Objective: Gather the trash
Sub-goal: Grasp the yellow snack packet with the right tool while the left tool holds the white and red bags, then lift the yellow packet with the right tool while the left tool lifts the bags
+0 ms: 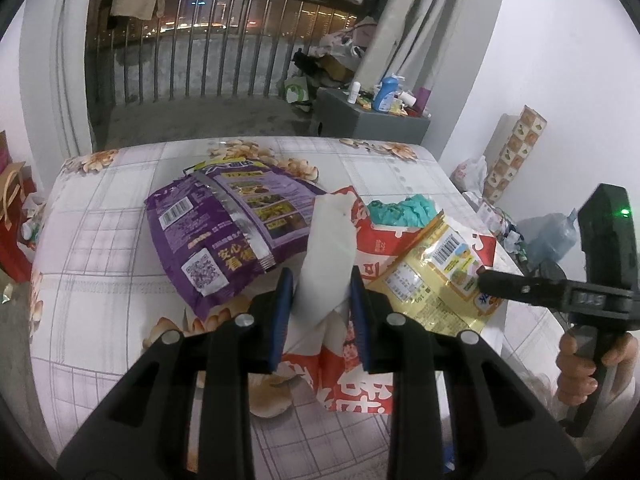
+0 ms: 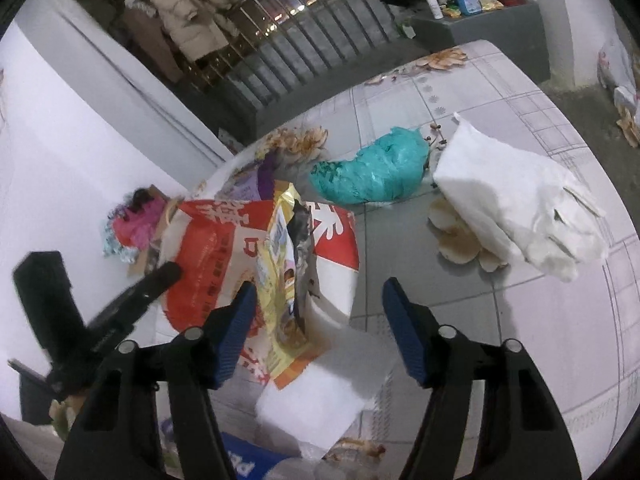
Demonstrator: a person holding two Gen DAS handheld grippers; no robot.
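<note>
Left wrist view: left gripper (image 1: 322, 294) fingers clamped on white tissue (image 1: 326, 256), held above red-and-white bag (image 1: 360, 388) on floral table (image 1: 100, 240). Purple wrapper (image 1: 224, 228) beside it to the left, yellow wrapper (image 1: 436, 276) to the right, teal bag (image 1: 400, 210) behind.

Right wrist view: right gripper (image 2: 316, 320) fingers apart, gripping nothing, yellow wrapper (image 2: 282, 280) between them near the left finger. Teal bag (image 2: 372, 172) and second white tissue (image 2: 516, 200) further back on table (image 2: 560, 320).
</note>
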